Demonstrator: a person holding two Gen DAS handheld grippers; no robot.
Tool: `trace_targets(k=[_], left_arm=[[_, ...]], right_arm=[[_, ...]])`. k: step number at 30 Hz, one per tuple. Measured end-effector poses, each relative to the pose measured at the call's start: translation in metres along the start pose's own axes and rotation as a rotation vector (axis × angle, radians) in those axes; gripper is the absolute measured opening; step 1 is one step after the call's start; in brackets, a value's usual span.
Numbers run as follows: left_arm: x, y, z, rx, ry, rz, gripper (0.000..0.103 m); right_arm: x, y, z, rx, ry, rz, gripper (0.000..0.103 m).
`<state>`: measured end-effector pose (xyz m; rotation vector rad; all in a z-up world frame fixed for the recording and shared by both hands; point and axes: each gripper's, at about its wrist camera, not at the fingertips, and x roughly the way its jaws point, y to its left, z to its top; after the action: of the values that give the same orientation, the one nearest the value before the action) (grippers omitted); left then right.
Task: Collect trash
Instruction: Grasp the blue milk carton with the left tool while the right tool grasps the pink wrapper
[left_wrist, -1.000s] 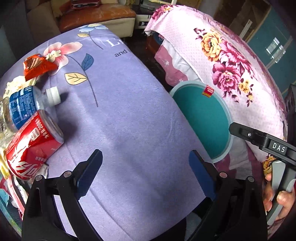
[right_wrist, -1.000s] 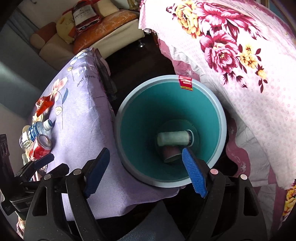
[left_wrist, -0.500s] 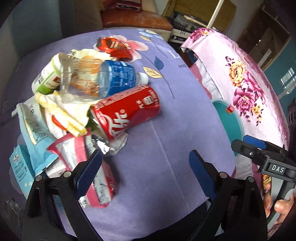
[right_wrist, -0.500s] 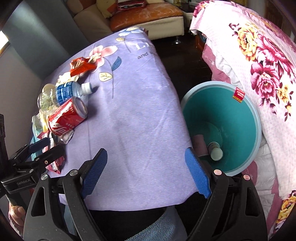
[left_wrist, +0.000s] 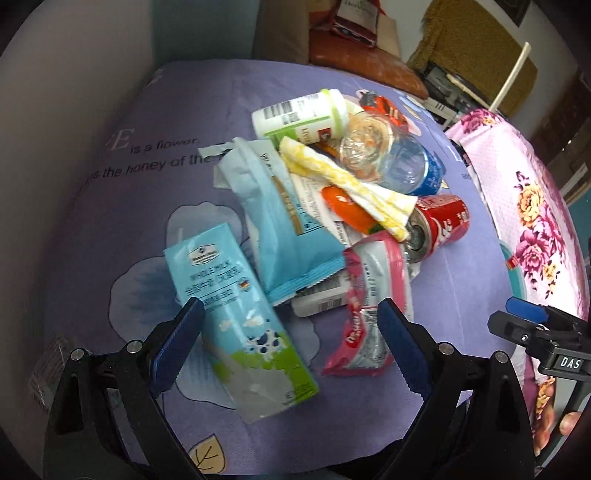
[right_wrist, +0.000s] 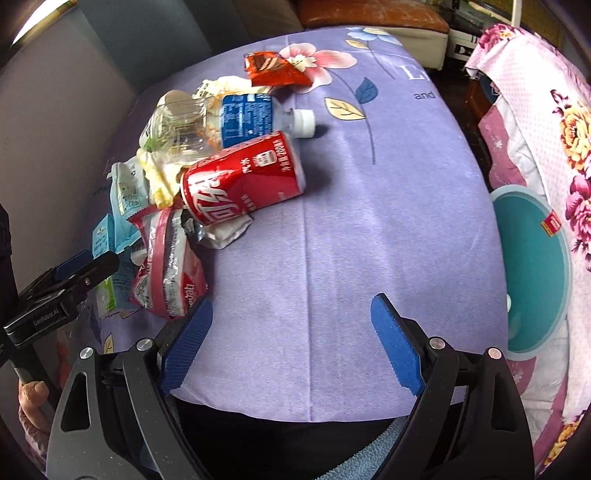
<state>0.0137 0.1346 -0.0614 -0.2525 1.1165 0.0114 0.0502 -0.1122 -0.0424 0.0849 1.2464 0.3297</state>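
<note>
Both claws stand open and empty — left claw (left_wrist: 290, 338) should lower squarely over the pale-blue milk carton (left_wrist: 240, 317) beneath it, then close.

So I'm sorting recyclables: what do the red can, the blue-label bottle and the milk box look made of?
Red can: probably aluminium, glossy print, bare metal end. Blue-label bottle: clear thin plastic, white cap. Milk box: likely coated paperboard, folded edges, slight sheen.

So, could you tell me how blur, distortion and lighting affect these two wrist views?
Left wrist view: fisheye bends the purple cloth; the milk carton looks slightly soft. Right wrist view: brighter and sharper, with the red can casting a shadow to its right; dark vignette in the corners.
</note>
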Motion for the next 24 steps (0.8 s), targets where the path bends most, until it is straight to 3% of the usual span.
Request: trace_targets(k=[6, 11, 20, 24], left_arm=[[0.010, 0.023, -0.002, -0.017, 0.002, 0.053, 0.097], [0.009, 0.045, -0.008, -0.067, 0.006, -0.011, 0.097], [0.002, 0.074, -0.014, -0.098, 0.006, 0.005, 0.097], [0.007, 0.075, -0.023, -0.087, 0.048, 0.020, 0.097]], right_arm=[[0.018, 0.027, 0.010, -0.017, 0.045, 0.026, 0.083], [0.027, 0.046, 0.017, -0.038, 0.069, 0.044, 0.083], [0.058, 0.080, 0.027, -0.072, 0.116, 0.094, 0.083], [0.069, 0.086, 0.025, -0.079, 0.129, 0.096, 0.083]])
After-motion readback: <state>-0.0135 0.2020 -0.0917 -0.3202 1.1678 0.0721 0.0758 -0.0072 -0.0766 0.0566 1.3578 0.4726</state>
